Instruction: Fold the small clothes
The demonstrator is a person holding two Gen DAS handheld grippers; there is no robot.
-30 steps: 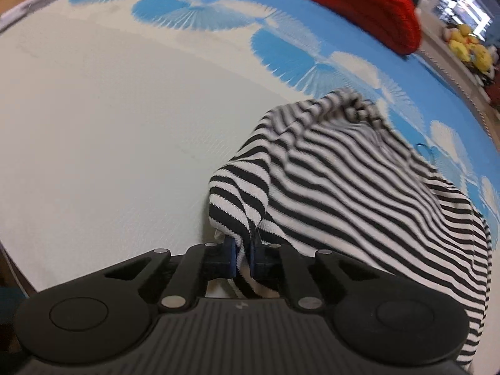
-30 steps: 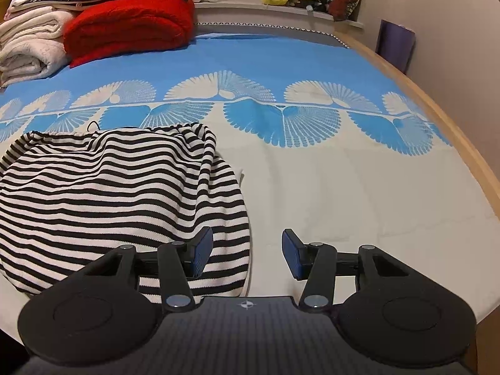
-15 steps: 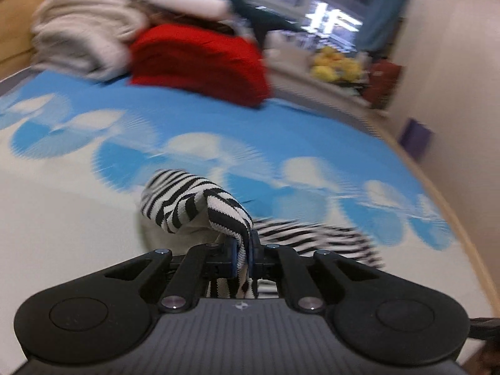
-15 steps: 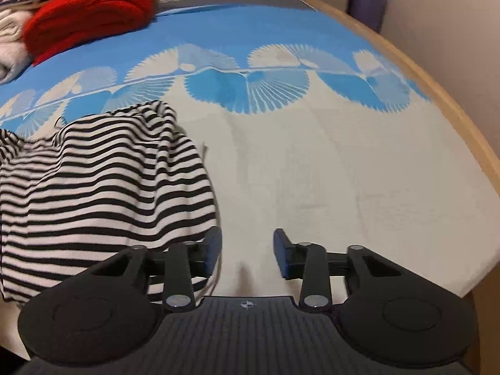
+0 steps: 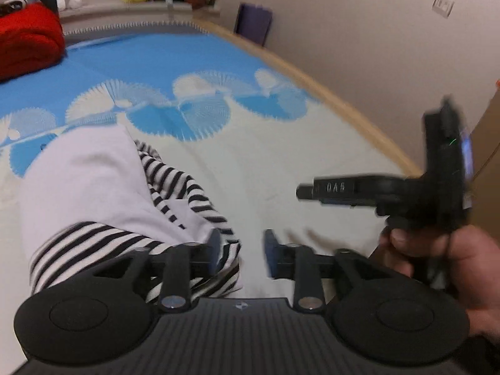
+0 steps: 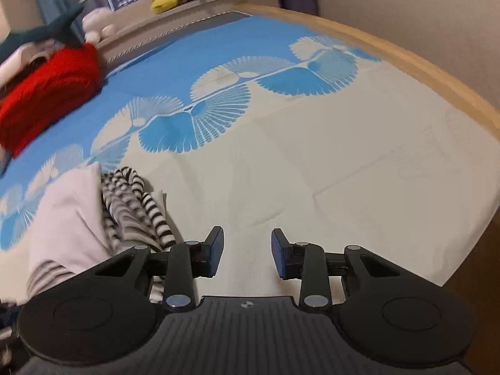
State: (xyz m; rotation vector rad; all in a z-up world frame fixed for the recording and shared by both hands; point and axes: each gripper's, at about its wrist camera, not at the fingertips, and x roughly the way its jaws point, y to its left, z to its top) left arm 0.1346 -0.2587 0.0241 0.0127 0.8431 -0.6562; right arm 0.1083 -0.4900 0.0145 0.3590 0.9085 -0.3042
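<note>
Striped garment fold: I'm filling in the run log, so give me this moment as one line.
step: fold over | striped garment: folded, pale inside up, on bed | left gripper: opening, empty | right gripper: open, empty

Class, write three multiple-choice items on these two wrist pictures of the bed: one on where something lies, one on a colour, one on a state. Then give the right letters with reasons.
1. Where does the striped garment lie?
A. on the cream part of the bedspread
B. on the window ledge
C. on top of the red blanket

2. What colour is the folded blanket at the far end of the bed?
A. green
B. red
C. yellow

3. How do the left tongs stand?
A. clamped on the red blanket
C. clamped on a toy
B. opening, with a striped edge by one pad

Key: 1 A, the stripes rest on cream cloth; 2 B, it is plainly red; 3 B, a gap shows between the pads.
</note>
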